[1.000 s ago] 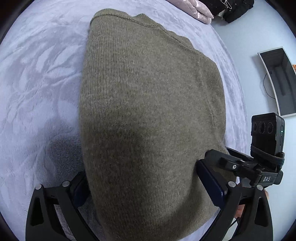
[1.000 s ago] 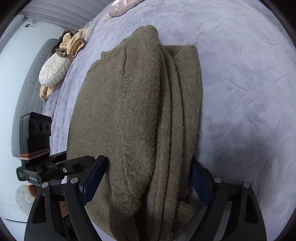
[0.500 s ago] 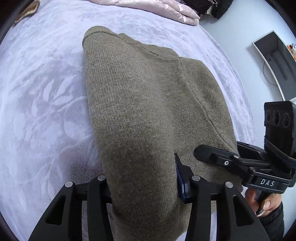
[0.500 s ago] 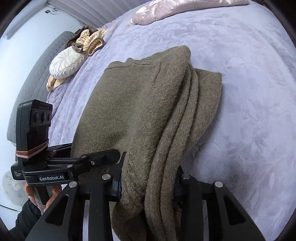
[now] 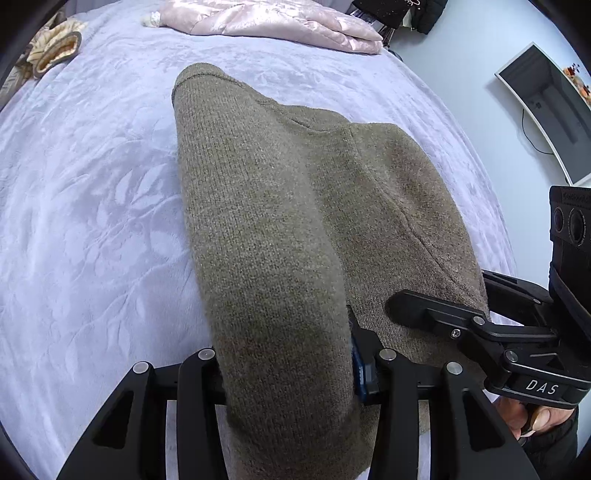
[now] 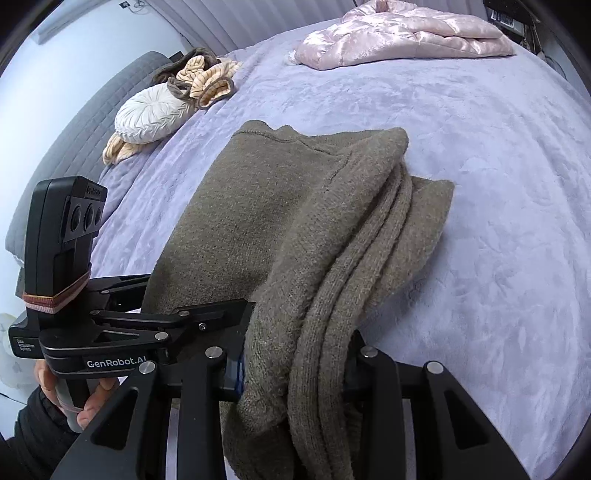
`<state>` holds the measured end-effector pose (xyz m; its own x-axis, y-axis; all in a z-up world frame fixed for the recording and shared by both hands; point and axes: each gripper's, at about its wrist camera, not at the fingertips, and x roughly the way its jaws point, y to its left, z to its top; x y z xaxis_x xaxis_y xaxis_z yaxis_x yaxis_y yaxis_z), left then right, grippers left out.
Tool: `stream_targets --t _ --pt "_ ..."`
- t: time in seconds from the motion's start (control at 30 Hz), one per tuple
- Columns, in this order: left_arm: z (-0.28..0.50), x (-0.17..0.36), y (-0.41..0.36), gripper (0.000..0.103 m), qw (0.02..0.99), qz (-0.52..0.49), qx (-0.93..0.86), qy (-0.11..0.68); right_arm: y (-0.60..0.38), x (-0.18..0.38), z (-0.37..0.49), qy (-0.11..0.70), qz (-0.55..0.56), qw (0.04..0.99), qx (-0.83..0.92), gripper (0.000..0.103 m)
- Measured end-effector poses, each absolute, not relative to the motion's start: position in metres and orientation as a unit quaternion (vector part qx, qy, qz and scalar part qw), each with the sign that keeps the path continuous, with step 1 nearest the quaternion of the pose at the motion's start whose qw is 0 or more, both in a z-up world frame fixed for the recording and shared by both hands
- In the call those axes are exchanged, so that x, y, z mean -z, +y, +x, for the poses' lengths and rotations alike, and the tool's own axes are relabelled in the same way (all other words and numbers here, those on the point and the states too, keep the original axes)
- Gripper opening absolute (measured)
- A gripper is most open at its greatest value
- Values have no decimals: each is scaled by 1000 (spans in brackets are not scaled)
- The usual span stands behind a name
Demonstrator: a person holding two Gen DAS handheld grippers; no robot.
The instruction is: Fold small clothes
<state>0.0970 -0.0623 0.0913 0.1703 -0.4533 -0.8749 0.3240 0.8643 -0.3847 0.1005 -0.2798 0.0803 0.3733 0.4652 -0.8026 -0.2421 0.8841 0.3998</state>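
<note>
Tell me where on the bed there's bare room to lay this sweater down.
Bare bedspread lies to the right of the olive sweater, up to the pink jacket. More is free left of the sweater, below the tan garment. The headboard side is crowded: white cushion and striped clothes. Both grippers, left and right, grip the sweater.

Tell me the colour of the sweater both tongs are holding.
The sweater is a plain olive-brown knit, clearest in the right wrist view.
</note>
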Motion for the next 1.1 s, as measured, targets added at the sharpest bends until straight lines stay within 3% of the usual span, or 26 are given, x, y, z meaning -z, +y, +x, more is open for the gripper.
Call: stream_targets --t 0.5,1.1 --pt "31 -133 -39 46 785 -29 251 566 -260 -122 31 488 90 837 -231 37" --pt "-48 -128 -19 46 789 -4 246 563 -228 -119 -64 489 83 835 -239 37"
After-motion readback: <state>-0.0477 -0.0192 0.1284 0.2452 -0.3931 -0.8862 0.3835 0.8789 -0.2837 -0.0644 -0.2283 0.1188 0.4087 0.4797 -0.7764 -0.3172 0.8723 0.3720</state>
